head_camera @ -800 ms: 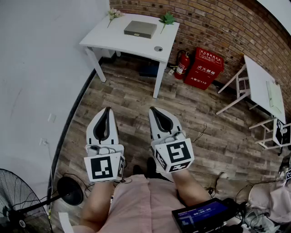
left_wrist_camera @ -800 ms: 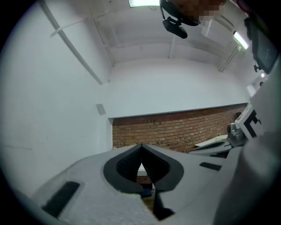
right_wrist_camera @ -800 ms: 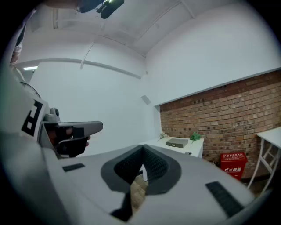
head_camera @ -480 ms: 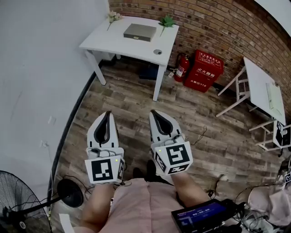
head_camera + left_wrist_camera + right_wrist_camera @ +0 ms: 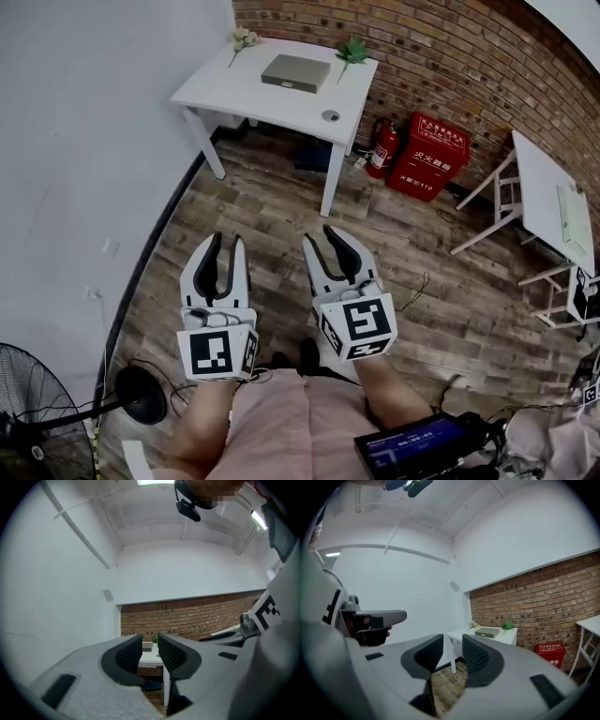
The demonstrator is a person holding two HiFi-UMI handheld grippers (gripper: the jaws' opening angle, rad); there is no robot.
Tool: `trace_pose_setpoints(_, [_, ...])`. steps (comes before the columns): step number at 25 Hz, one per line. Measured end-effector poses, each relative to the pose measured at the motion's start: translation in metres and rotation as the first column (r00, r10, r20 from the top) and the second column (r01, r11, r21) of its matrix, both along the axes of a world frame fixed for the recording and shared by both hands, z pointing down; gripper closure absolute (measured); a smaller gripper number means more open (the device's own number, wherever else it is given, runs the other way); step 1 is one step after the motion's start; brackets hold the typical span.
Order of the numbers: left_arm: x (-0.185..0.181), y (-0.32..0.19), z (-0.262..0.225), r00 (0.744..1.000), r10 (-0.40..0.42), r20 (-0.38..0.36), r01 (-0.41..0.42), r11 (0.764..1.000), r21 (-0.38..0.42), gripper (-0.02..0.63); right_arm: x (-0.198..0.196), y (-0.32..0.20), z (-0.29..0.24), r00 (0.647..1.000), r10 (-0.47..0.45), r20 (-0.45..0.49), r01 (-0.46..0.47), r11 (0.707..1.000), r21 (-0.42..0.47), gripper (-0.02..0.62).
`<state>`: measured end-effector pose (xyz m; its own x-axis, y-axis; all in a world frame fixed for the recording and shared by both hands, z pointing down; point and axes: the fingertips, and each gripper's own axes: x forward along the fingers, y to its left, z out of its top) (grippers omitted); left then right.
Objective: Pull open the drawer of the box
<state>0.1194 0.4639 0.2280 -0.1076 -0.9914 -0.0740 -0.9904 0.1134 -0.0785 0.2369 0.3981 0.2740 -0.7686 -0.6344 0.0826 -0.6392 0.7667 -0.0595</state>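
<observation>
Left gripper [image 5: 228, 242]: jaws parted, nothing between them. Held low in front of the person, over the floor.
Right gripper [image 5: 319, 236]: jaws spread wide, empty. Just beside the left one, pointed toward the table.
Box [image 5: 295, 72]: flat, grey, lying on the white table [image 5: 225, 89] in the corner by the brick wall, well apart from both grippers. The drawer front and any handle are too small to make out.
Step in hand: approach, by judgement. No contact with the box yet.
Risk 1: the box looks light and sits loose on the tabletop. A pull with one gripper alone would likely drag the whole box rather than the drawer, so the other gripper should brace it.
Risk 2: a flower sprig [image 5: 246, 38] and a green plant [image 5: 353, 50] flank the box. A wide reach could knock either over.
Risk 3: a small round object [image 5: 331, 116] lies near the table's front edge. A sliding box could push it off.
Risk 4: the drawer side is unknown from here. Gripping the wrong face would waste the pull or tip the box.
</observation>
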Motion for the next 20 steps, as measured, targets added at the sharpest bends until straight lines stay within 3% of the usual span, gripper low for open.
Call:
trace_pose_setpoints(11, [-0.022,-0.038,0.014,0.999,-0.040,-0.015,0.039,0.999,-0.015,0.514,-0.022,-0.046,0.013,0.999,-0.030,-0.016,0.029,0.999,-0.015,0.465])
trace_pose_setpoints(20, [-0.089,-0.107,0.046,0.999,-0.032,-0.041,0.029,0.997,-0.072,0.514,-0.084,-0.113,0.045,0.999,-0.019,-0.032,0.016,0.997,-0.070,0.466])
